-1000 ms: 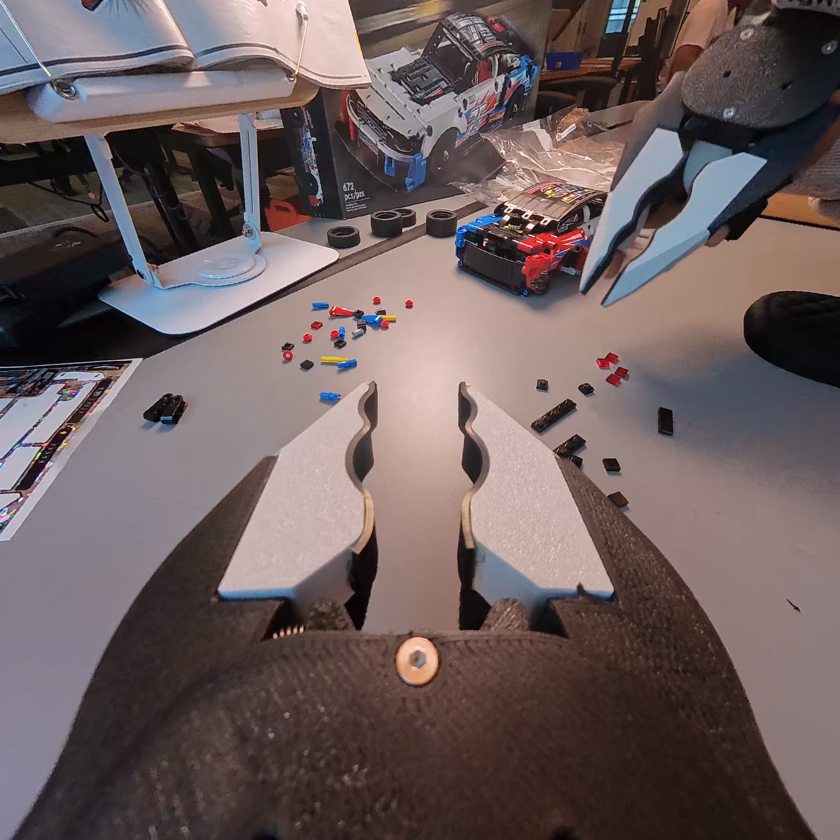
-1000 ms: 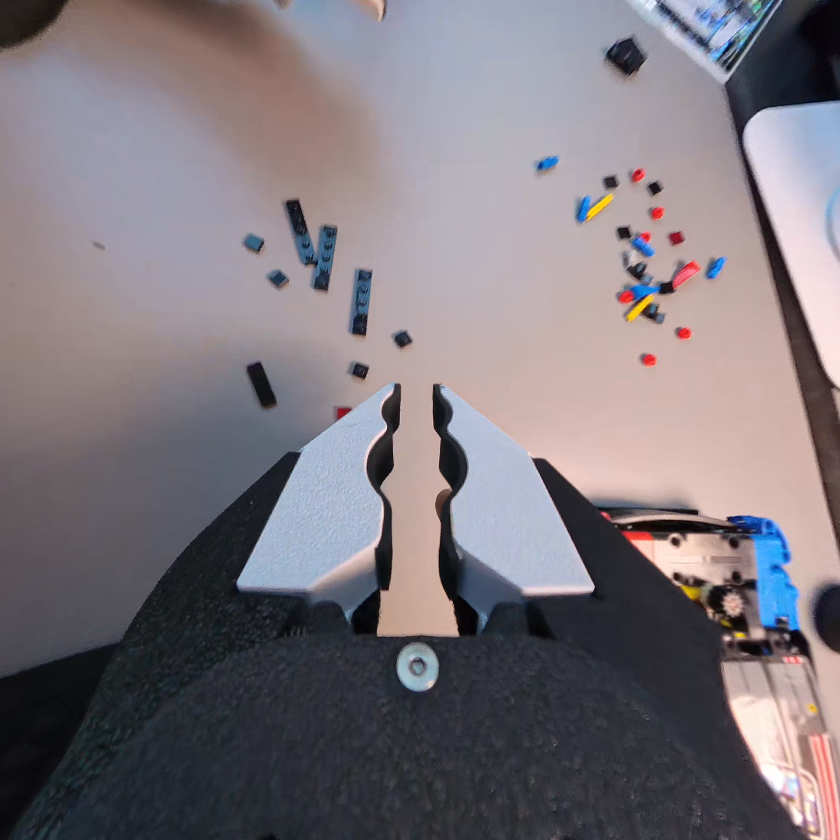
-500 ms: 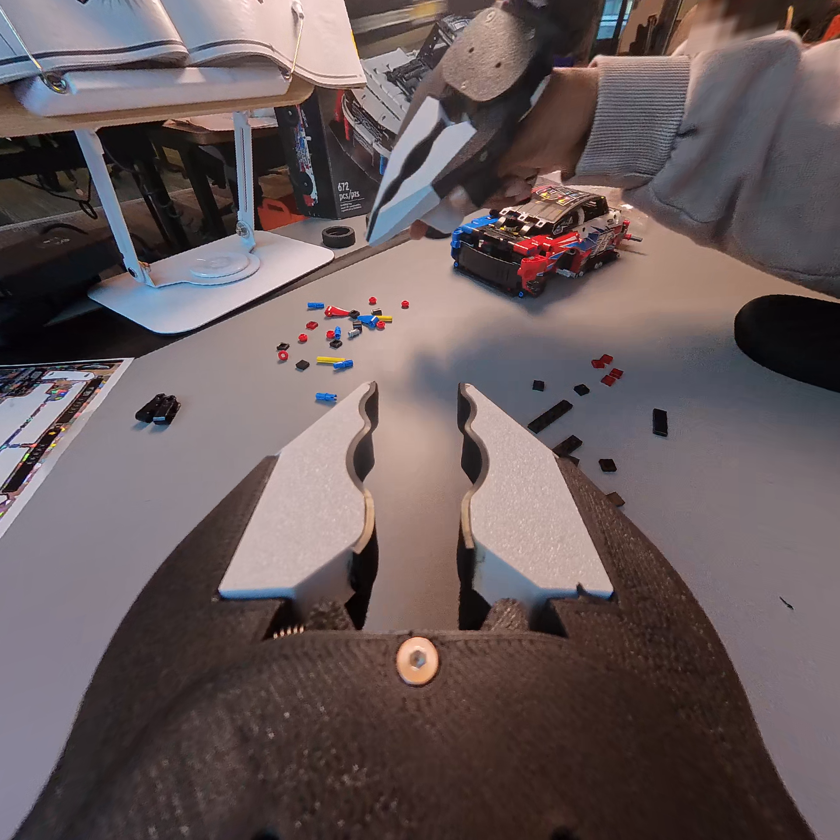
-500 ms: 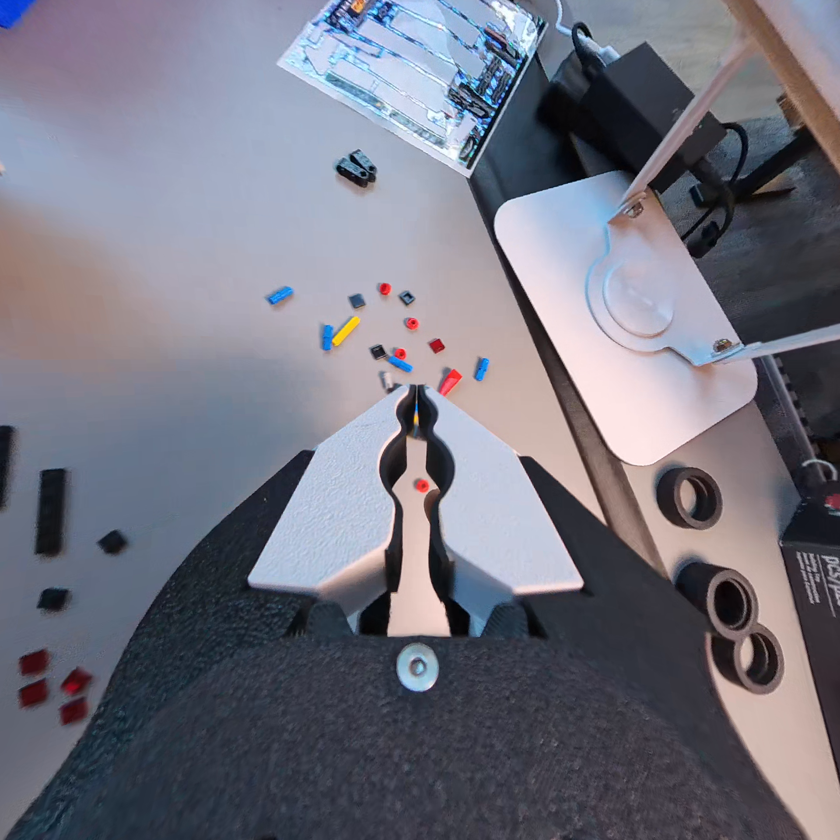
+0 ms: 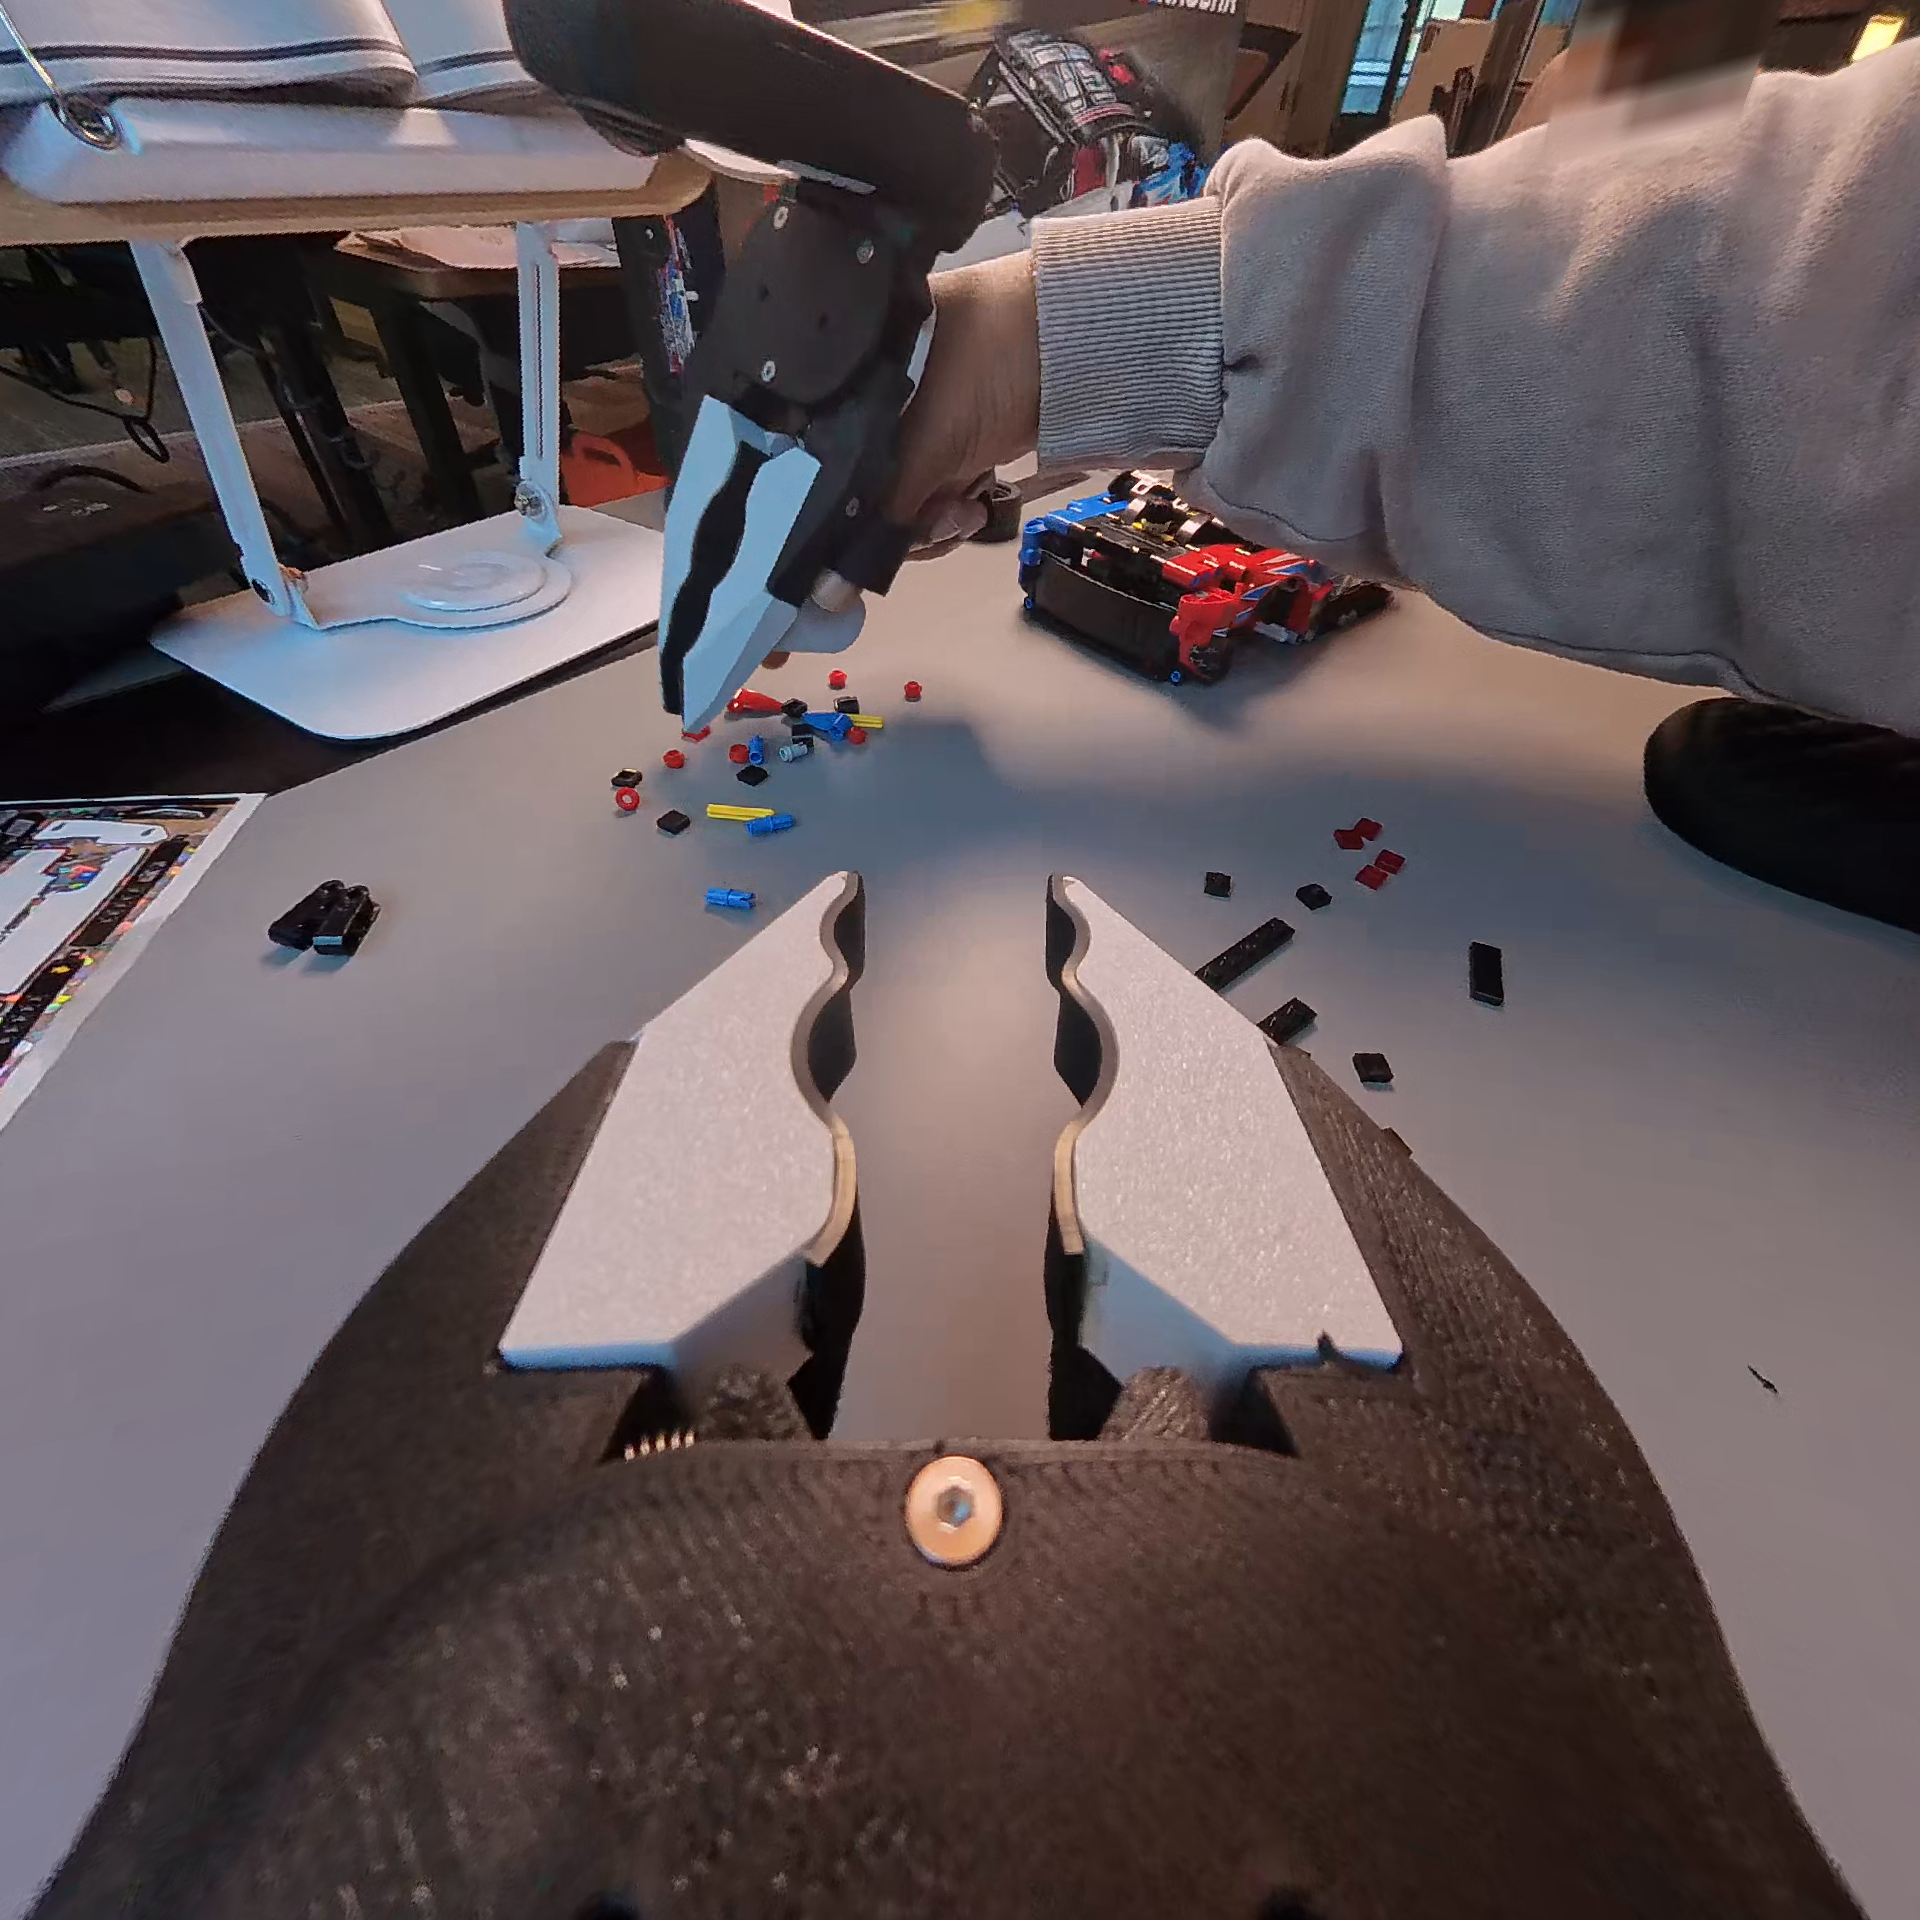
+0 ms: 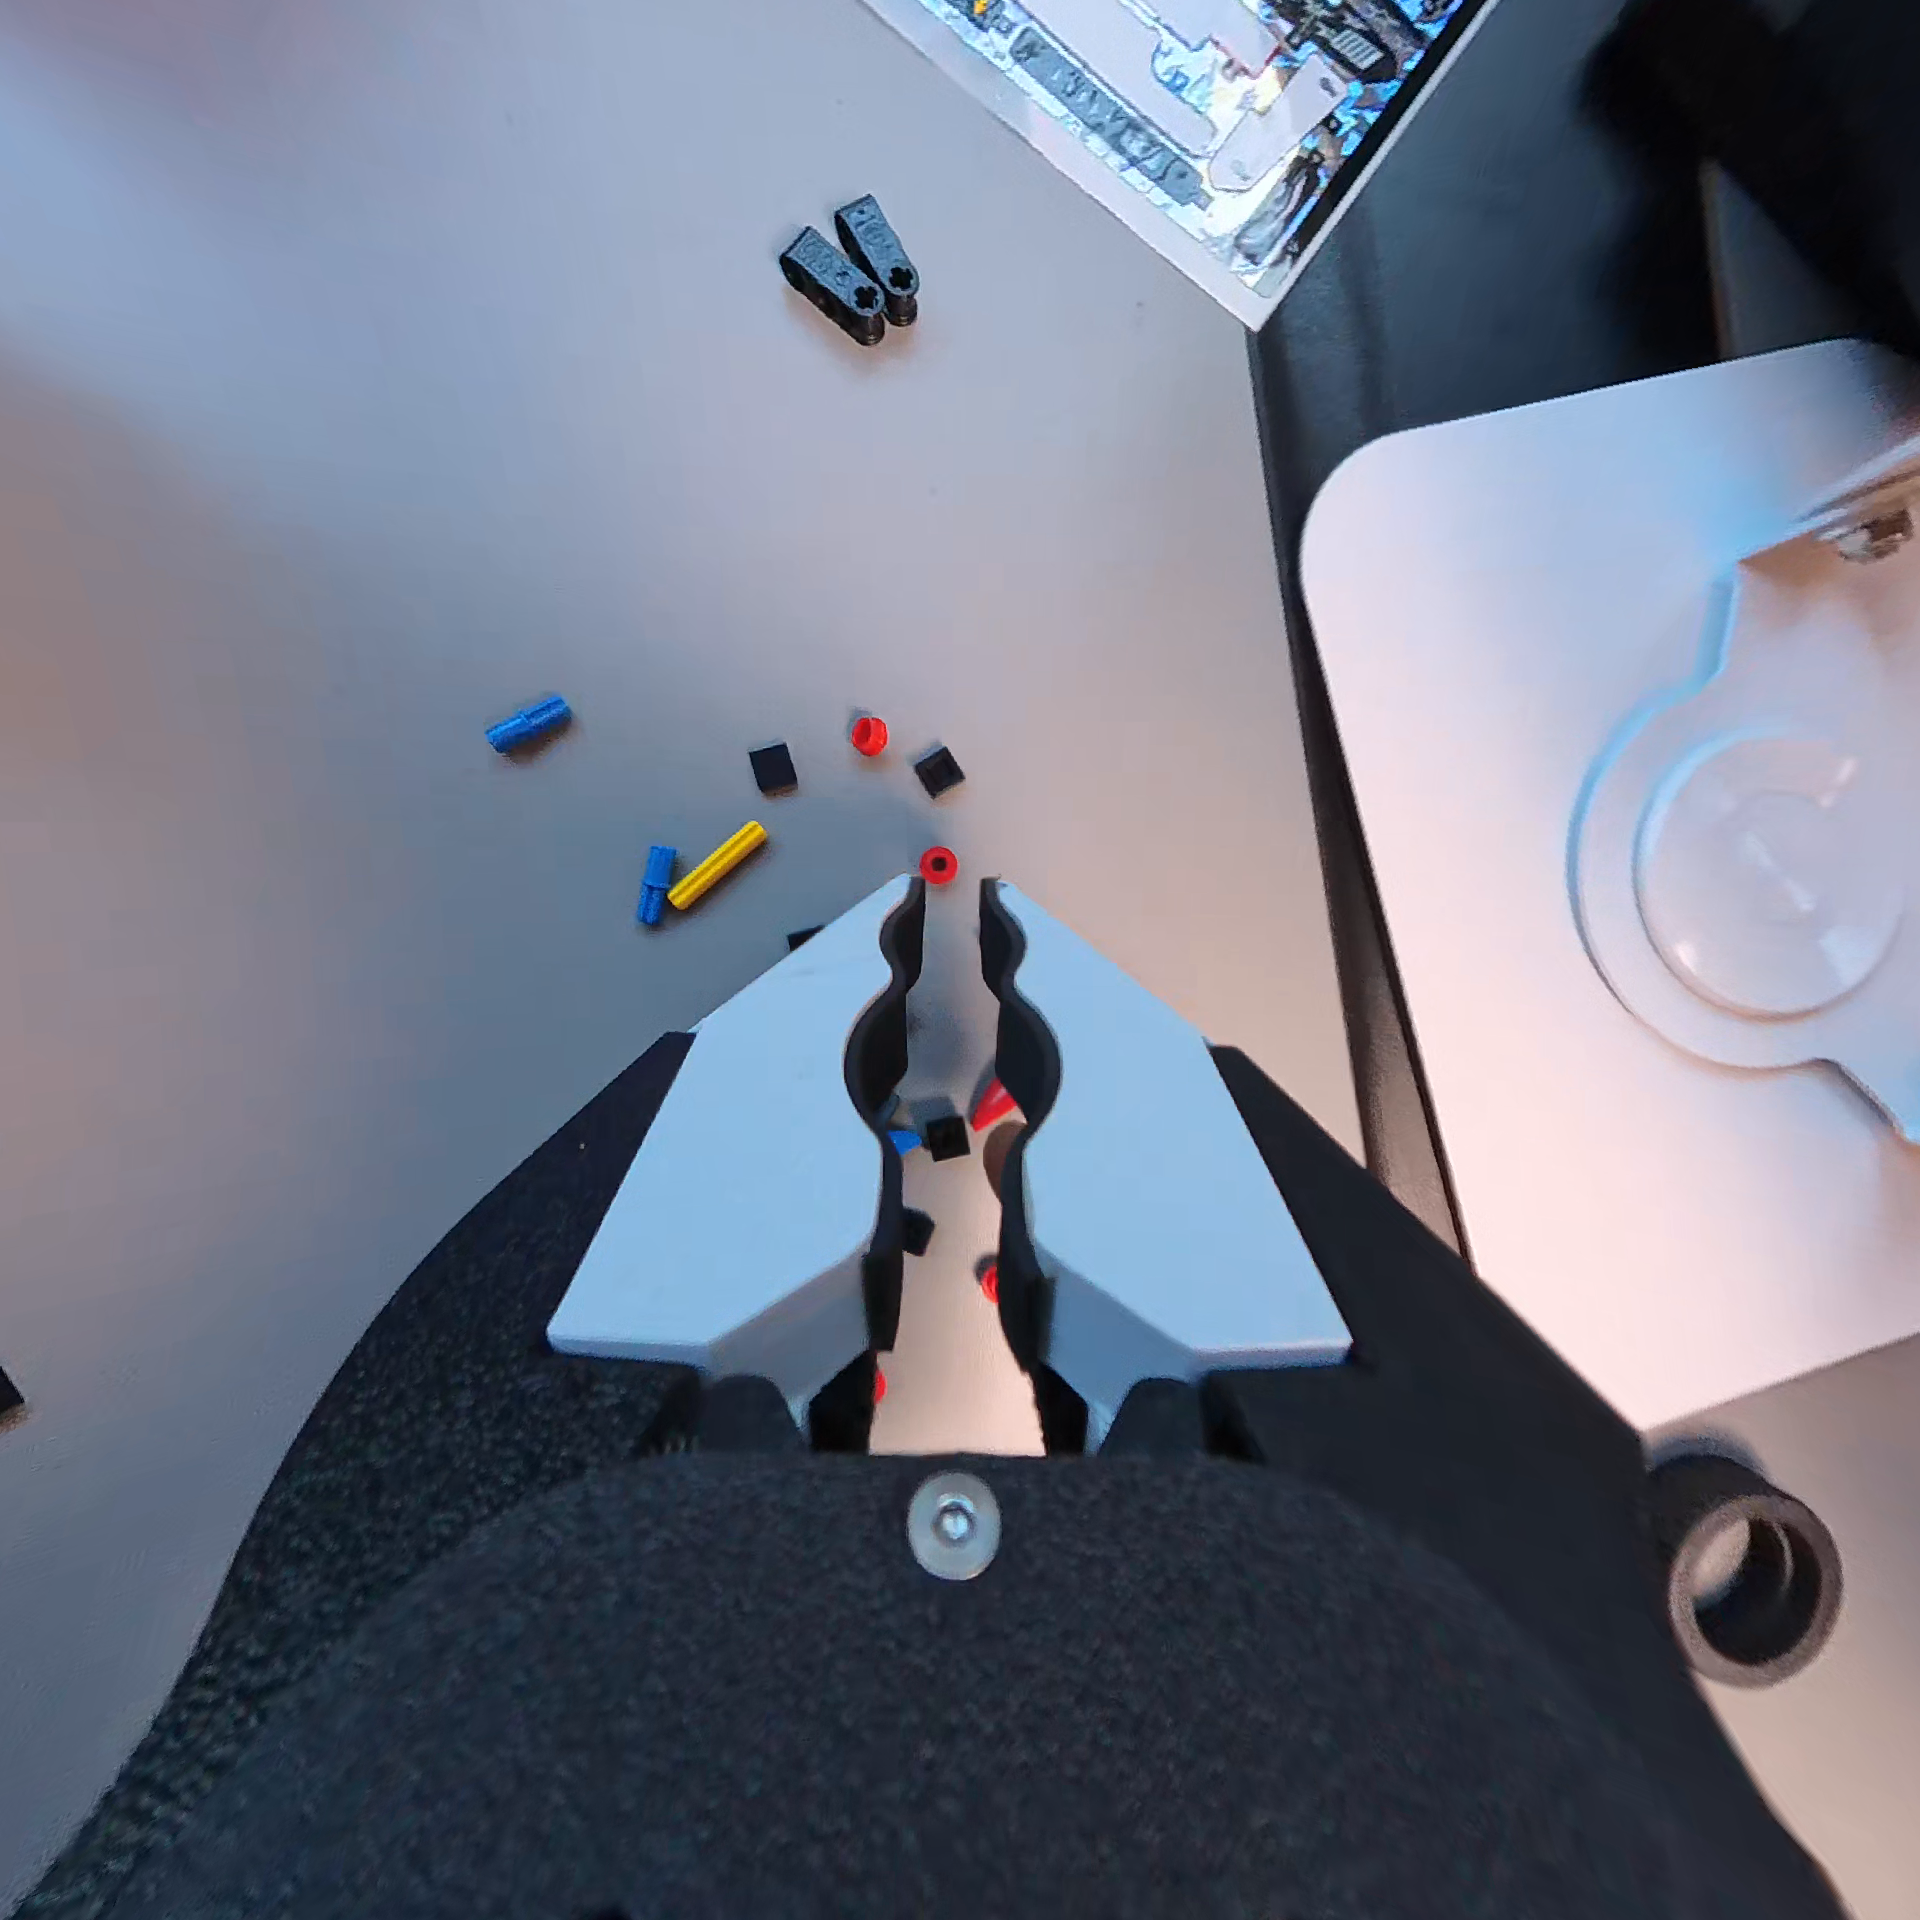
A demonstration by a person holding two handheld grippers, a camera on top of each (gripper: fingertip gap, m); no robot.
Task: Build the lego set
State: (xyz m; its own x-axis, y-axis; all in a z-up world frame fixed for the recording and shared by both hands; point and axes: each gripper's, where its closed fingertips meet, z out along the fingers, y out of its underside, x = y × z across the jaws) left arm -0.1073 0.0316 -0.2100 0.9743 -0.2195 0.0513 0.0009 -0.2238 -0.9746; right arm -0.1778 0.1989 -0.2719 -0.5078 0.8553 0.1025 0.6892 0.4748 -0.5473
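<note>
My left gripper [image 5: 951, 883] is open and empty, low over the grey table [image 5: 520, 1039]. My right gripper [image 6: 951, 883] points down at a scatter of small red, blue, black and yellow pieces [image 5: 769, 738]. Its jaws stand a narrow gap apart and hold nothing. A small red round piece [image 6: 938, 864] lies just beyond its tips. In the left wrist view the right gripper [image 5: 691, 717] has its tips almost on the table at the left end of the scatter. The partly built car [image 5: 1174, 592] stands at the back right.
A white stand base [image 6: 1662, 831] sits past the table edge, right of the scatter. Two black connectors [image 6: 852, 270] and a sticker sheet [image 6: 1195, 94] lie beyond. A black tyre [image 6: 1756, 1579] is at lower right. Black plates [image 5: 1247, 951] and red tiles [image 5: 1371, 852] lie right of my left gripper. There is about 20 cm between the tips of the two grippers. My right gripper's tips are some 20 cm from the partly built car [image 5: 1174, 592].
My right gripper has swung left from near the car and come down onto the small-piece scatter; its jaws have opened slightly from almost closed. My left gripper has stayed still.
</note>
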